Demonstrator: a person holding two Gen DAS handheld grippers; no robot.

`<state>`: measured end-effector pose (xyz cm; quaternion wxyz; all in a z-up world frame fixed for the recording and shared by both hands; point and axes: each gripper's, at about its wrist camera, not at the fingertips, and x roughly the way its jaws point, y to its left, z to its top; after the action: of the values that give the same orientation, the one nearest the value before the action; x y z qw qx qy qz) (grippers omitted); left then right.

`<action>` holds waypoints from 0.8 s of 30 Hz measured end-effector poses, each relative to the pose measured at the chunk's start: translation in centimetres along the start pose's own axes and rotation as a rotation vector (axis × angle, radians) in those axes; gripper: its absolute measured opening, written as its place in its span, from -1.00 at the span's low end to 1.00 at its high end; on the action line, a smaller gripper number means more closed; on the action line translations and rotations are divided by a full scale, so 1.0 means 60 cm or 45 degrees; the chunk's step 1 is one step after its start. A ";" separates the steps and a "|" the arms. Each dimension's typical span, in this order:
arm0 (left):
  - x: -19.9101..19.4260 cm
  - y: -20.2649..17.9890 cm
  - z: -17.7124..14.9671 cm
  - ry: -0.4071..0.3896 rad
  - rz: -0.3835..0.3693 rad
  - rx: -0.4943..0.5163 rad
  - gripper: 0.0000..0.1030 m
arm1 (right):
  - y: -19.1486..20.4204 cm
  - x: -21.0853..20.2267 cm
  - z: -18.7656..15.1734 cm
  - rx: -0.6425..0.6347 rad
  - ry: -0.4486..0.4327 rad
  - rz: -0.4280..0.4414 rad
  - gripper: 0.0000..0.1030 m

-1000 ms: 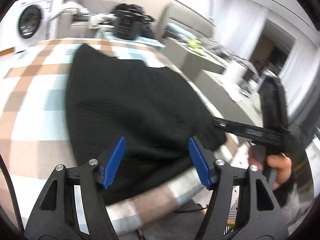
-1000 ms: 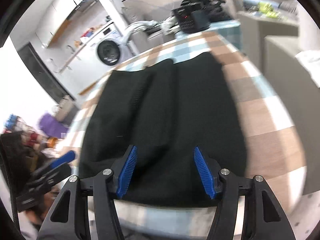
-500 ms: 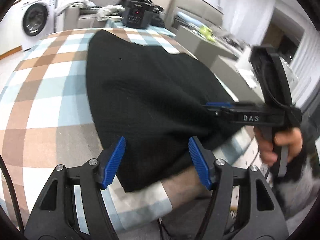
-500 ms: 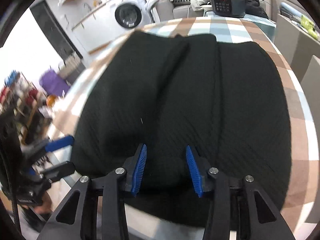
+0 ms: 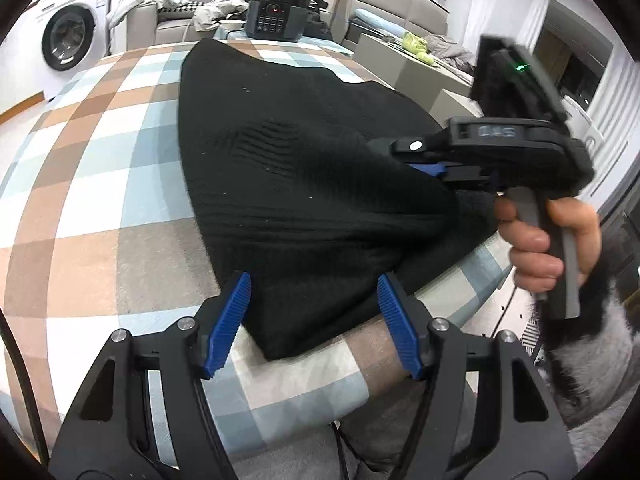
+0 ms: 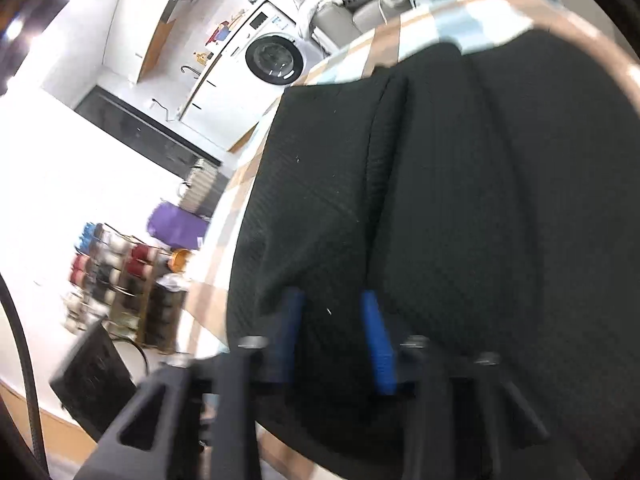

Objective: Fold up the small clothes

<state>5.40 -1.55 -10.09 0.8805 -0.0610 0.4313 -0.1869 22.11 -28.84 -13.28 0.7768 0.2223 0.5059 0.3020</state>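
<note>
Black garment [image 5: 304,168] lengthwise away along checked table [image 5: 100,184], right gripper [image 6: 332,340] pinching its hem, left gripper [image 5: 312,320] spread, empty.

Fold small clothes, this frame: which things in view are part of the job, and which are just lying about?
Part of the job:
black garment
right gripper, shut on it
left gripper, open at its near corner
checked cloth underneath

Lying about:
black appliance
washing machine
sofa
rack
purple item
</note>
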 end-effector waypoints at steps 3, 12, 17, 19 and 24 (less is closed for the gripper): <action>-0.018 0.008 0.003 -0.031 -0.017 -0.043 0.23 | 0.026 -0.034 0.010 -0.094 -0.139 -0.028 -0.92; -0.016 -0.003 0.018 -0.023 -0.056 -0.023 0.23 | -0.017 -0.079 0.012 -0.040 -0.105 -0.271 -0.82; -0.012 -0.003 0.014 -0.014 -0.087 -0.033 0.23 | -0.034 -0.121 -0.015 -0.128 -0.064 -0.157 -0.24; -0.009 -0.002 0.016 -0.010 -0.083 -0.038 0.23 | -0.038 -0.120 -0.024 -0.170 0.005 -0.105 -0.22; -0.010 -0.007 0.020 -0.010 -0.085 -0.030 0.23 | -0.025 -0.102 -0.038 -0.308 0.089 -0.102 -0.18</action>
<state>5.91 -1.81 -8.80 0.8747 -0.0863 0.4278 -0.2109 18.51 -34.05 -11.14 0.7912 0.0961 0.5011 0.3372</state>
